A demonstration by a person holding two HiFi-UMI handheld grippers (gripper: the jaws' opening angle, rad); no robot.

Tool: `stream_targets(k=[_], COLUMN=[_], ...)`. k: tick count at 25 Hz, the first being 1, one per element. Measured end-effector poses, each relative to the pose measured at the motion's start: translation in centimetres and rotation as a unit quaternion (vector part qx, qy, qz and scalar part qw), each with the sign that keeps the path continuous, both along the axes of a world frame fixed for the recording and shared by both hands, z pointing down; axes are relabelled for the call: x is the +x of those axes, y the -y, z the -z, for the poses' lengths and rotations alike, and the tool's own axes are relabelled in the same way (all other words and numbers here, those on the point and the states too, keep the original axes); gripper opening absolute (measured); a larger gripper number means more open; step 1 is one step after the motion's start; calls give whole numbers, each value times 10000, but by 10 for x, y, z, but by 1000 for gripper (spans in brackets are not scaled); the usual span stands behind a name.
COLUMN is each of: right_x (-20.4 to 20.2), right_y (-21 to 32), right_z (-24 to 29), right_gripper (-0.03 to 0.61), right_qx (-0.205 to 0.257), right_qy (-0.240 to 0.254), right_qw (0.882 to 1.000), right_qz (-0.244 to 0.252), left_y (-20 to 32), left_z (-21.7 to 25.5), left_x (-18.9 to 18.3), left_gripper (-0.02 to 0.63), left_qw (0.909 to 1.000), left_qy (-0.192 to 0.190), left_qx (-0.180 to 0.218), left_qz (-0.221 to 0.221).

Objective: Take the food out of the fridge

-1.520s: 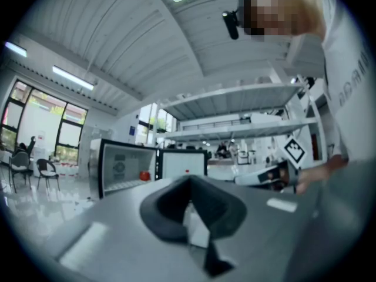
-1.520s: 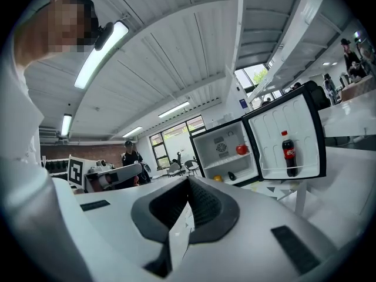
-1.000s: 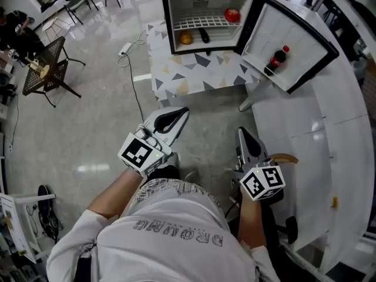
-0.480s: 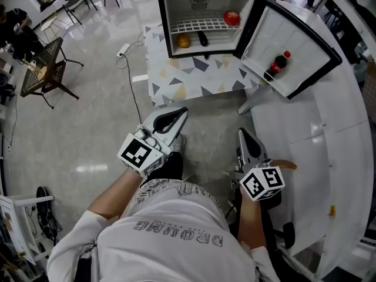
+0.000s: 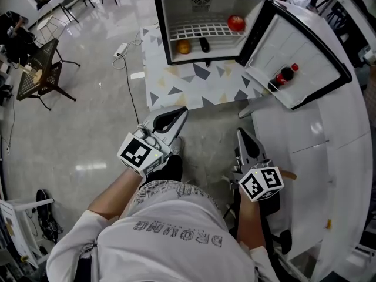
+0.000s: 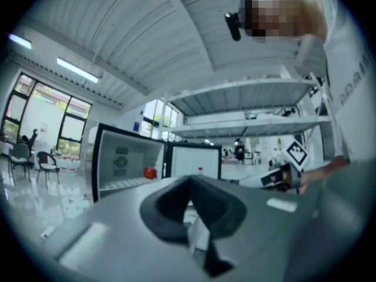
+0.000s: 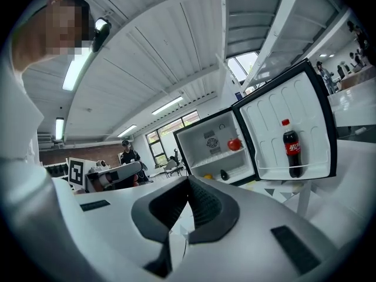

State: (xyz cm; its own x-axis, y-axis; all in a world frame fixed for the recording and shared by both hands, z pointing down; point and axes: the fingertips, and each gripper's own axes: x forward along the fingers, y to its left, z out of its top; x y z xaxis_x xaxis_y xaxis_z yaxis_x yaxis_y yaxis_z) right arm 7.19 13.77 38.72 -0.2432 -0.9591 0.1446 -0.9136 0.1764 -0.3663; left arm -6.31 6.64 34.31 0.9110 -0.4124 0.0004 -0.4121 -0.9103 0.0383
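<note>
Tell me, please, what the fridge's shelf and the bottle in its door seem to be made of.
Shelf: likely white-coated metal wire, seen as a grid of thin bars. Bottle: probably glossy clear plastic, dark drink showing through, red cap.

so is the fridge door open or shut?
Open. The fridge door stands swung wide, cola bottle in its rack; the red fruit on the wire shelf inside is exposed.

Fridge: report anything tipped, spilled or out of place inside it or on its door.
Nothing stands out. The red fruit sits on the wire shelf, the orange fruit and a dark item lie below it, and the cola bottle stands upright in the open door rack.
</note>
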Motion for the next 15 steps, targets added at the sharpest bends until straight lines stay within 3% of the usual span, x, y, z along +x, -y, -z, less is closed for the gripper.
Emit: stream_targets(k=[15], right_x=[19], right_y=[118], right_z=[-7], right_gripper=[-3], right_qx=[-240], right_qy=[-45], right_qw=[9993], right_qz=[-271], left_y=[129], left_z=[-19], left_x=[25], left_gripper=[8], left_qw=[9993], left_qy=[96], left_qx=[-237], left_qz=[-283])
